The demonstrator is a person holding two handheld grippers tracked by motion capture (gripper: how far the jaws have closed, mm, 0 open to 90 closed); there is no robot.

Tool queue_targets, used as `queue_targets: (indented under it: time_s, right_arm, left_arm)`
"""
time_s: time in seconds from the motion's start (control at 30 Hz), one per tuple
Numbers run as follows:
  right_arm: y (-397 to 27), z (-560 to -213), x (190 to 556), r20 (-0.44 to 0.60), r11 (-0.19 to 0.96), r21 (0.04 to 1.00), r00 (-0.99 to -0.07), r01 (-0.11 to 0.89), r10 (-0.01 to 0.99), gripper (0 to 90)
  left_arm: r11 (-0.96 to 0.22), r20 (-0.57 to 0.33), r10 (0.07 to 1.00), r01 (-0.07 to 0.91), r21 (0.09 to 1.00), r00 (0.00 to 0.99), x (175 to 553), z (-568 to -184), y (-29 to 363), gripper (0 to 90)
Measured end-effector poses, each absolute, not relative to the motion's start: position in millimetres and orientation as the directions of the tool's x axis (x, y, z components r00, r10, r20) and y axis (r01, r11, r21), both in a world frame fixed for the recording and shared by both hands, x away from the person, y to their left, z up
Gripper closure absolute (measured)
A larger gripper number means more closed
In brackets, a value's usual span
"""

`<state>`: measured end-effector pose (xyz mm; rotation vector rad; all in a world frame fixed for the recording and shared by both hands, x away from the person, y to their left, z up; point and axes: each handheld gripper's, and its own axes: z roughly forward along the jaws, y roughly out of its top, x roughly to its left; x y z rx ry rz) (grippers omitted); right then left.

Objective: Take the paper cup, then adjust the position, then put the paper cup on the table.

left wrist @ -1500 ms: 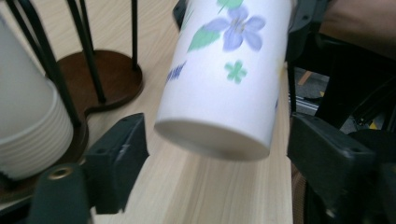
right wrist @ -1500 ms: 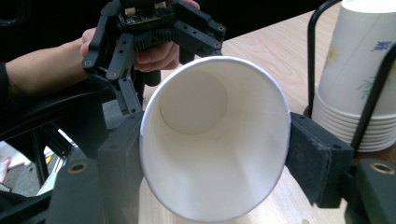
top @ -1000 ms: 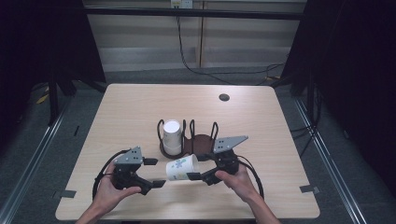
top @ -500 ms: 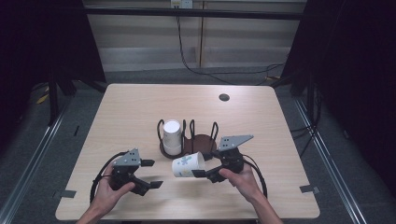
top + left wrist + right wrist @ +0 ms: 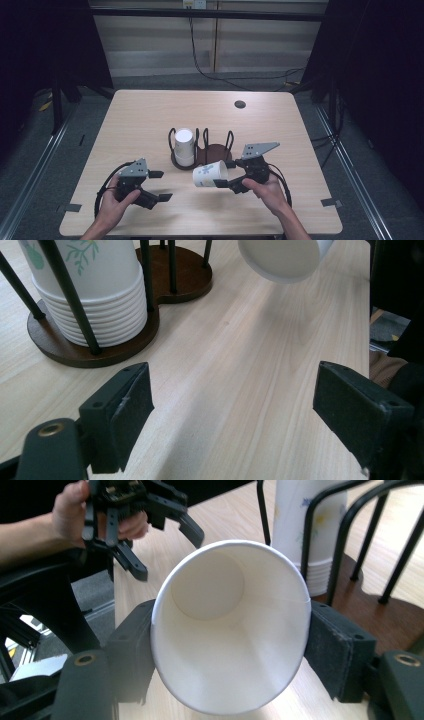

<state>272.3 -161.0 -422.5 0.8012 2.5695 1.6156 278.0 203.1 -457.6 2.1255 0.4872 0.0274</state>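
A white paper cup (image 5: 210,174) lies on its side in the air, my right gripper (image 5: 226,174) shut on its rim end, its base pointing left. In the right gripper view the cup (image 5: 230,630) shows its open mouth between both pads. A stack of printed paper cups (image 5: 184,145) stands upside down in the left bay of a dark wire rack (image 5: 216,152); the right bay holds nothing. My left gripper (image 5: 161,185) stands open near the front left, with only tabletop between its fingers (image 5: 120,405). The held cup's base (image 5: 282,257) hangs beyond them.
The rack's wooden base (image 5: 185,275) and black wire posts stand just behind both grippers. A dark round hole (image 5: 240,104) sits in the table's far right part. Cables loop from each gripper. The table's front edge is close under the hands.
The right gripper has carried the cup slightly right and up, away from the left gripper. The left gripper has stayed put, open.
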Motion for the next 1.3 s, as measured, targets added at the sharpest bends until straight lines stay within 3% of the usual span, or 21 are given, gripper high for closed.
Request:
queue_targets:
  time_s: [0.47,1.3]
  right_arm:
    - [-195,-424,271,0.240,0.396,0.776,-0.811,0.490,0.533,27.8]
    - [-228,-427,291,0.225,0.437,0.684,-0.739,0.584,0.635,27.8]
  left_arm:
    - [-0.495,-0.138,0.380,0.327,0.805,0.915,275,-461,214,16.1]
    - [-0.524,-0.131,0.349,0.309,0.794,0.928,276,-463,210,16.1]
